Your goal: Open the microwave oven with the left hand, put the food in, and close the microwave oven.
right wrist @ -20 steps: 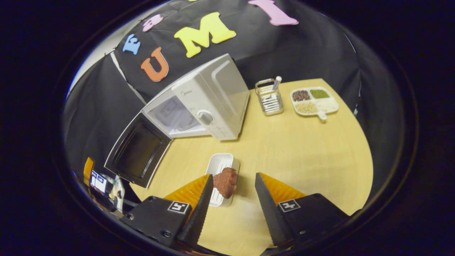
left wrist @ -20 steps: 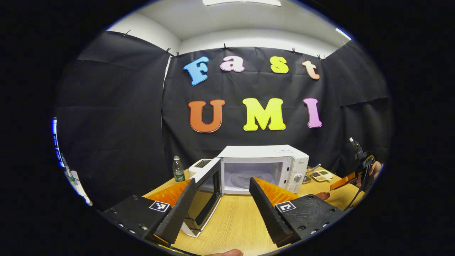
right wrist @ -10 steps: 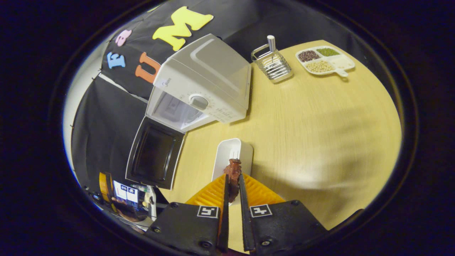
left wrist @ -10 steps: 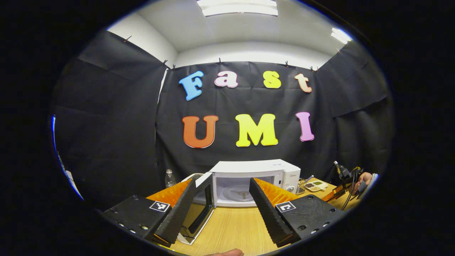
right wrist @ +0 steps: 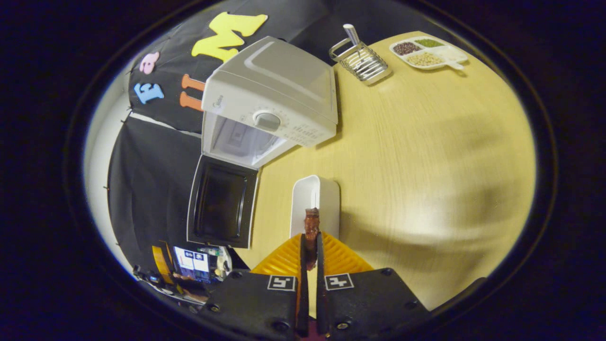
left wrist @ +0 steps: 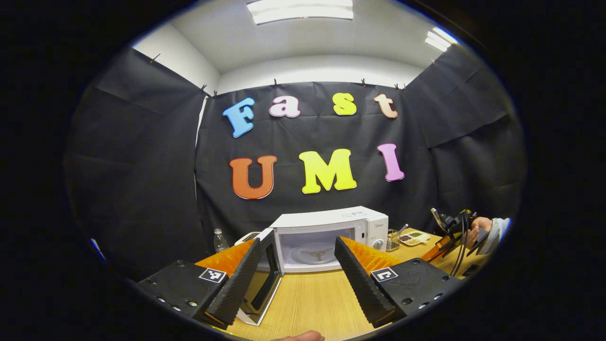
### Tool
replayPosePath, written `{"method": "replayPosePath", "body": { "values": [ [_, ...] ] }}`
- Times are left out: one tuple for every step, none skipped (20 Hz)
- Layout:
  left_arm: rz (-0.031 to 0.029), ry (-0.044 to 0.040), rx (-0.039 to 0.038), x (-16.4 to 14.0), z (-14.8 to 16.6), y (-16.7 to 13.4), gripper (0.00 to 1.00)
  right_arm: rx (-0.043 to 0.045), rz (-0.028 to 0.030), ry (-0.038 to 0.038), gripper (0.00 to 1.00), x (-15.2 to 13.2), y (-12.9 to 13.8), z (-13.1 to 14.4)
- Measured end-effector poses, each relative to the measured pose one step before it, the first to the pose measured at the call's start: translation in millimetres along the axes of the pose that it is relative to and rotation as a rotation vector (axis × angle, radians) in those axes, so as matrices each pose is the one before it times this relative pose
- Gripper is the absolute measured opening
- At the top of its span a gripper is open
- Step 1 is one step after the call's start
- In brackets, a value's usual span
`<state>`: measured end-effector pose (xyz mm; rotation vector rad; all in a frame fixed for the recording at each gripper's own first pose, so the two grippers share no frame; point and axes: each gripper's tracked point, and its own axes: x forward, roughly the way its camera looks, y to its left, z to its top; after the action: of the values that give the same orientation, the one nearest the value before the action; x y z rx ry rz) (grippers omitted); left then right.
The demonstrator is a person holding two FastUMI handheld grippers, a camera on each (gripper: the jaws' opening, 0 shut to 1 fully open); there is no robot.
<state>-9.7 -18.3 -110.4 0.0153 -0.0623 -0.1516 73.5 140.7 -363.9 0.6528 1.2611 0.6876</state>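
Both fingers of right gripper [right wrist: 310,239] clamp the meat [right wrist: 311,227] over white tray [right wrist: 326,196]; left gripper [left wrist: 296,253] spread wide, microwave [left wrist: 331,232] door open.

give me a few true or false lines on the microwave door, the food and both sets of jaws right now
1. The microwave door is open. True.
2. The right gripper has its jaws spread wide over the food. False: they are closed on the brown piece of food.
3. The left gripper has its jaws open and empty. True.
4. The food already lies inside the microwave. False: it is held over the white tray on the table.
5. The divided dish of beans sits in front of the open door. False: it sits past the wire rack.
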Motion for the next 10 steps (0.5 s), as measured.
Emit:
{"method": "replayPosePath", "body": {
  "values": [
    [-0.00655,-0.00146,-0.00874,-3.09,-1.4,1.53,0.95,-0.03906,-0.03592,-0.0288,0.0,-6.25,3.69,-0.06],
    [-0.0033,0.00167,-0.01403,-2.39,-1.74,2.87,0.95,-0.04792,-0.03462,-0.03195,0.09,-6.33,6.21,1.79],
    [0.00779,0.0124,-0.02056,-1.11,-3.39,7.6,0.95,-0.06062,-0.04361,-0.03753,0.0,-8.8,6.11,-0.76],
    [0.02541,0.03197,-0.02177,-1.58,-6.87,9.96,0.95,-0.06402,-0.04935,-0.04349,0.09,-7.66,5.69,3.5],
    [0.03652,0.02666,-0.01047,-2.87,-4.6,12.89,0.95,-0.06514,-0.0515,-0.04553,0.09,-6.12,5.01,4.61],
    [0.03582,0.02592,-0.0082,-0.48,-4.55,12.6,0.95,-0.06376,-0.04438,-0.03967,0.09,-5.15,7.14,4.48],
    [0.02897,0.01501,-0.00026,-1.15,-3.03,8.94,0.95,-0.06099,-0.04179,-0.0436,0.09,-5.5,9.15,4.11],
    [0.01268,0.00817,0.00536,-1.03,-1.27,5.34,0.95,-0.06138,-0.03936,-0.04162,0.09,-4.39,8.02,4.47],
    [0.00931,0.00752,0.00785,-0.77,-3.0,4.74,0.94,-0.0604,-0.03903,-0.04151,0.09,-3.45,7.13,2.15],
    [0.00409,0.0078,0.0065,-1.24,-1.47,3.88,0.94,-0.05398,-0.03771,-0.04228,0.09,-0.9,7.63,5.57]
  ]
}}
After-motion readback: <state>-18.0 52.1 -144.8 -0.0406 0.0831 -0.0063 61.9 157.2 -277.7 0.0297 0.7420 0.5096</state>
